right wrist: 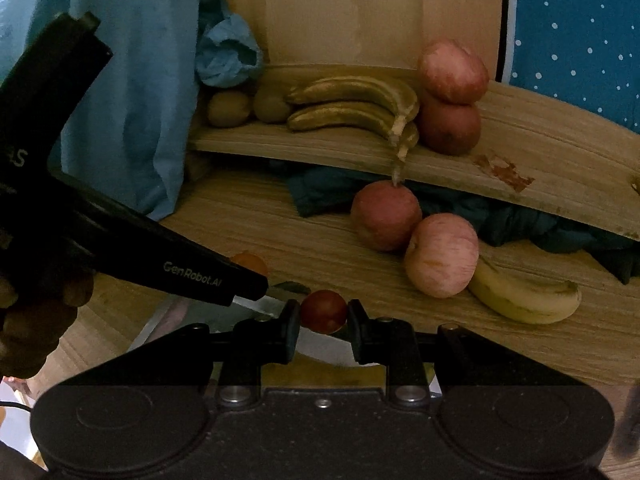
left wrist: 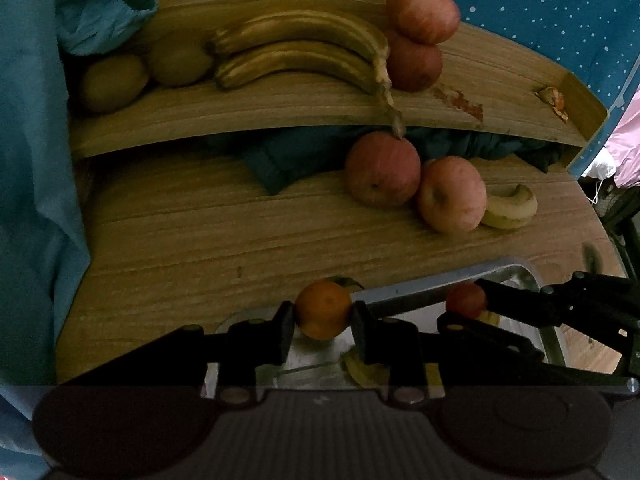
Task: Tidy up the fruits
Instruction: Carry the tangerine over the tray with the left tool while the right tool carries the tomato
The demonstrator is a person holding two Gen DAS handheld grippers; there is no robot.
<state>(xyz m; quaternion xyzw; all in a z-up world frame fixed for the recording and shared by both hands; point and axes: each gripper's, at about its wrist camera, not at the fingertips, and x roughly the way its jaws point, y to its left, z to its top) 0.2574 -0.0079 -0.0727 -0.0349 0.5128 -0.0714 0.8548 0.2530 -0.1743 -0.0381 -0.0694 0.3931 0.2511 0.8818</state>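
My left gripper (left wrist: 323, 315) is shut on a small orange (left wrist: 324, 310), held just above a metal tray (left wrist: 404, 296). My right gripper (right wrist: 323, 312) is shut on a small red fruit (right wrist: 323, 311) over the same tray (right wrist: 256, 304); that red fruit (left wrist: 466, 300) and the right gripper also show at the right of the left wrist view. Two red apples (left wrist: 416, 188) and a single banana (left wrist: 510, 212) lie on the lower wooden board. On the upper shelf (left wrist: 280, 108) rest a banana bunch (left wrist: 304, 50), two kiwis (left wrist: 140, 72) and two stacked apples (left wrist: 420, 36).
A blue cloth (left wrist: 36, 160) hangs along the left side. Dark green fabric (left wrist: 288, 156) is bunched under the shelf. A dotted blue sheet (left wrist: 560, 12) backs the right side. A hand (right wrist: 32, 320) holds the left gripper. A piece of yellow fruit (left wrist: 360, 372) lies in the tray.
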